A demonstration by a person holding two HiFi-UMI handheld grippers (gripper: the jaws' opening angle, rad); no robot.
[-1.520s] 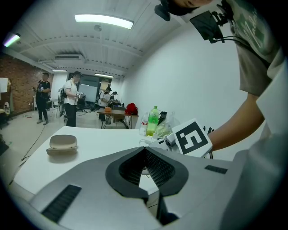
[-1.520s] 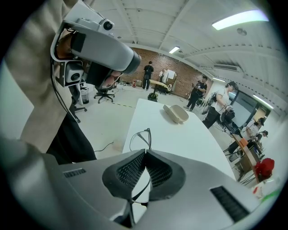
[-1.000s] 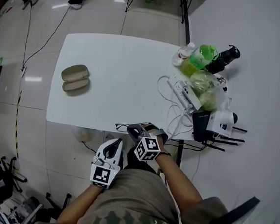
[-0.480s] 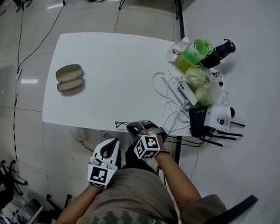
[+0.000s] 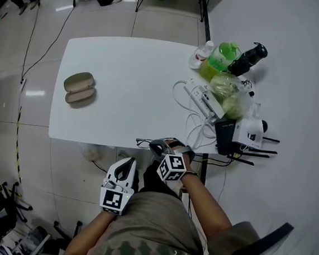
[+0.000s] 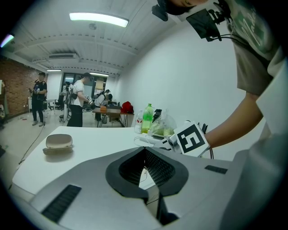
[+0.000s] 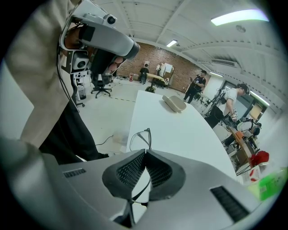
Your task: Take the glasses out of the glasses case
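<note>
The white table (image 5: 132, 76) is crowded at one corner only — a green bottle (image 5: 217, 61) beside a clear bottle (image 5: 201, 54), a crumpled plastic bag (image 5: 230, 96), a white power strip (image 5: 206, 100) trailing looped cables — and a white router (image 5: 251, 133) sits nearby.

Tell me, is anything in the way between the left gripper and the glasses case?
Nothing visible does. The left gripper, jaws together and empty, hangs off the near edge of the table; the glasses case lies ahead with only bare table between. The glasses are clamped in the right gripper, off to the side.
</note>
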